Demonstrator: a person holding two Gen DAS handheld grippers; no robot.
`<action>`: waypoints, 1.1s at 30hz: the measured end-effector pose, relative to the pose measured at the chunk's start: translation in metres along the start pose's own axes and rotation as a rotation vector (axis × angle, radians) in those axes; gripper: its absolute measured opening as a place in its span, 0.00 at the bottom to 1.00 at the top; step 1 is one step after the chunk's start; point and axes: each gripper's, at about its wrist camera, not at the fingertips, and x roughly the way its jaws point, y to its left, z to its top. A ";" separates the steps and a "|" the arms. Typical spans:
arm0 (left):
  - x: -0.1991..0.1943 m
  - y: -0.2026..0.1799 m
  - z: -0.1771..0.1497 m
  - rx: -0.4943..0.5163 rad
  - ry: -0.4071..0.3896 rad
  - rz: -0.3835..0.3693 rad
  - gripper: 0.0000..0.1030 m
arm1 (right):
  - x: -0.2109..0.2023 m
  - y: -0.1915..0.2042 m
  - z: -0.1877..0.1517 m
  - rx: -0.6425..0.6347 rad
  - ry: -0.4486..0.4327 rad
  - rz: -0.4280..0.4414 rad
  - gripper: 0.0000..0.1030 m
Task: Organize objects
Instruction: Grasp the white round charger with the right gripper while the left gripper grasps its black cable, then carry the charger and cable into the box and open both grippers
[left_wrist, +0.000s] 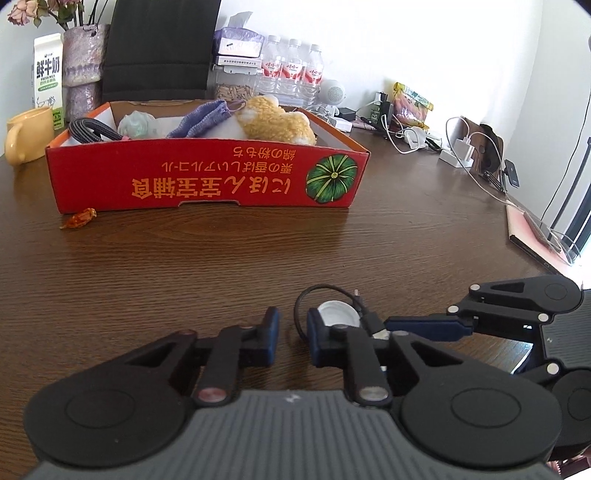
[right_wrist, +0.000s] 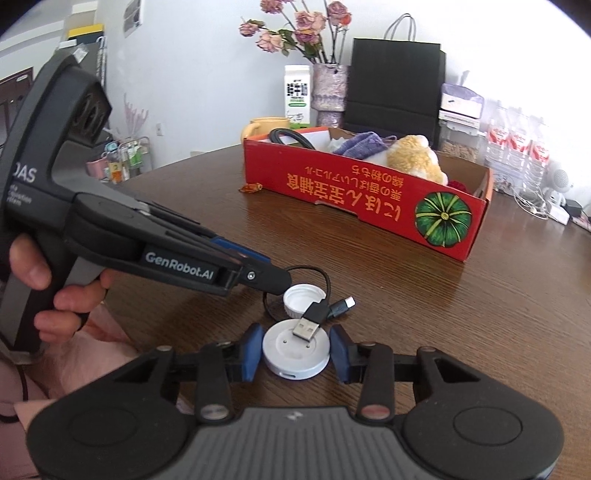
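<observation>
A red cardboard box on the brown table holds a yellow plush toy, a purple knit pouch and a black cable. A white bottle cap lies inside the loop of a short black USB cable. My left gripper is open, its right finger beside the cap. My right gripper is open around a white round puck, whose top the USB plug overlaps; its pads stand just off the puck's sides.
An orange candy wrapper lies by the box's front left corner. Behind the box stand a yellow mug, milk carton, vase, black bag and water bottles. Chargers and cables clutter the right edge.
</observation>
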 end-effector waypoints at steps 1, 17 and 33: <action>0.000 0.000 0.000 -0.002 0.002 -0.005 0.08 | 0.001 0.000 0.001 -0.011 0.001 0.010 0.37; -0.029 -0.001 -0.008 0.075 -0.097 0.200 0.03 | 0.010 0.009 0.008 -0.054 -0.002 0.035 0.37; -0.072 0.002 -0.005 0.136 -0.280 0.301 0.03 | 0.007 0.012 0.008 -0.030 -0.027 0.020 0.37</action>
